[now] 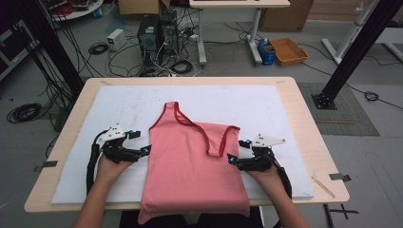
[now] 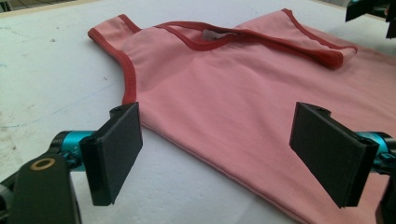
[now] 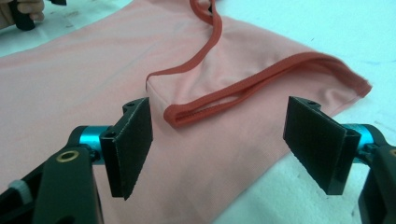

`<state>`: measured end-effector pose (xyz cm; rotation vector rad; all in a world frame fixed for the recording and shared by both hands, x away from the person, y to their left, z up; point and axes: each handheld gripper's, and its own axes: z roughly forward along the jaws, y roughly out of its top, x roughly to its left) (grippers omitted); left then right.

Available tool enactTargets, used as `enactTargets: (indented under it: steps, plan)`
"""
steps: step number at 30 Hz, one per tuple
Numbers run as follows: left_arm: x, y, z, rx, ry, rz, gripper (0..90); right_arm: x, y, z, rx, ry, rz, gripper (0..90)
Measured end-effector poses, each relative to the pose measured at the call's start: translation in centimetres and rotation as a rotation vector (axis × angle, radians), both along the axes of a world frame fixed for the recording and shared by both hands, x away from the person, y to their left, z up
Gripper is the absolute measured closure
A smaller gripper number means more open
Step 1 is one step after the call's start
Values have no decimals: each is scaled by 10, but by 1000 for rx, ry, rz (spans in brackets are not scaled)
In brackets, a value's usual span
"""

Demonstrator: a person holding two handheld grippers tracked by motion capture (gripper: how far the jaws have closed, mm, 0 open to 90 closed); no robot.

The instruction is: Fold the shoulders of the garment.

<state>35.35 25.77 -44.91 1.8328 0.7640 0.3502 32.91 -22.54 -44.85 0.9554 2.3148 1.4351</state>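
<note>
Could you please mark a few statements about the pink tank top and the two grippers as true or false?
1. The pink tank top lies on the white mat. True.
2. The right gripper is clamped on a strap. False: its fingers stand open, with the folded red-trimmed strap lying beyond them.
3. The left gripper is open. True.
4. The top's hem hangs over the table's near edge. True.
5. The top's trim is blue. False: it is red.

White mat (image 1: 119,114) on wooden table (image 1: 304,123); computer tower (image 1: 148,35), orange tray (image 1: 288,51), cables on floor.
</note>
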Motion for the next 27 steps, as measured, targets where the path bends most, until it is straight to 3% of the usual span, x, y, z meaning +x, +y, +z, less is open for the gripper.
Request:
enactTargets:
  steps: [6,12,22,27]
  plan:
    - [3,-2,2,-57,32,-12,170,3,-3,-1,24,28,-5,220]
    - [18,-23,13,-33,35,-27,169,1,0,-1,0,10,-9,219]
    - [71,-38,17,-15,83,53,173,2,0,-1,7,26,-5,218]
    - [101,-45,19,38,125,84,174,4,-1,-1,17,32,-4,218]
